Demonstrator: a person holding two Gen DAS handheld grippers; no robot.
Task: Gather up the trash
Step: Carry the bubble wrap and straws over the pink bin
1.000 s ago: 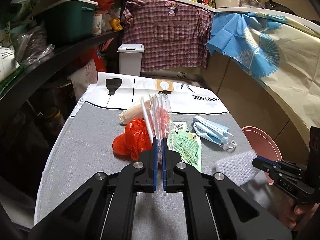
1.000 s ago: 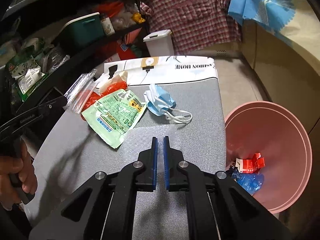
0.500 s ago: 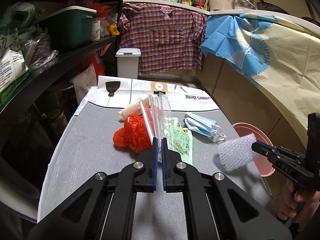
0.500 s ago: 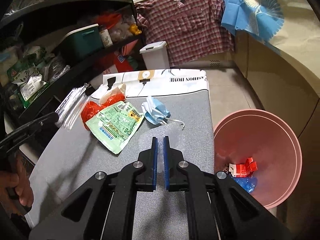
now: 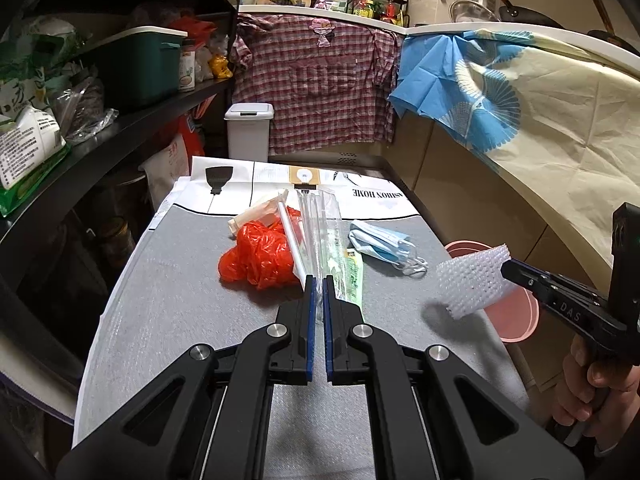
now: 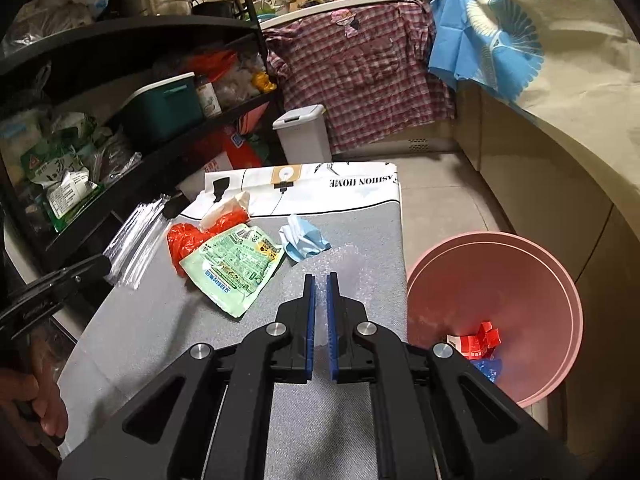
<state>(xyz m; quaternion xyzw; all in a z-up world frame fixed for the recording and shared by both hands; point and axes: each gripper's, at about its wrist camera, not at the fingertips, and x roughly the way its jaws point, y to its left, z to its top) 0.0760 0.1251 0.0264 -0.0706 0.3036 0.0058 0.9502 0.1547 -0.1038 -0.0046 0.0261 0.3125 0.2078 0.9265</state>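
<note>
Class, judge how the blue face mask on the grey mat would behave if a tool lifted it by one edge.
The face mask looks crumpled and thin, so it would probably flop and weigh little. Its loose ear loops might dangle and catch the neighbouring green packet.

A grey-covered table [image 5: 168,312] carries the trash. At its far end, toward twelve o'clock, a white printed sheet [image 5: 360,200] covers the surface. Near the middle lies a crumpled red plastic bag [image 5: 256,256], with a beige wrapper [image 5: 256,214] just beyond it at twelve. At the bag's three o'clock side rests a green printed pouch [image 6: 232,268], and further toward three lies a blue face mask [image 5: 380,242].
</note>
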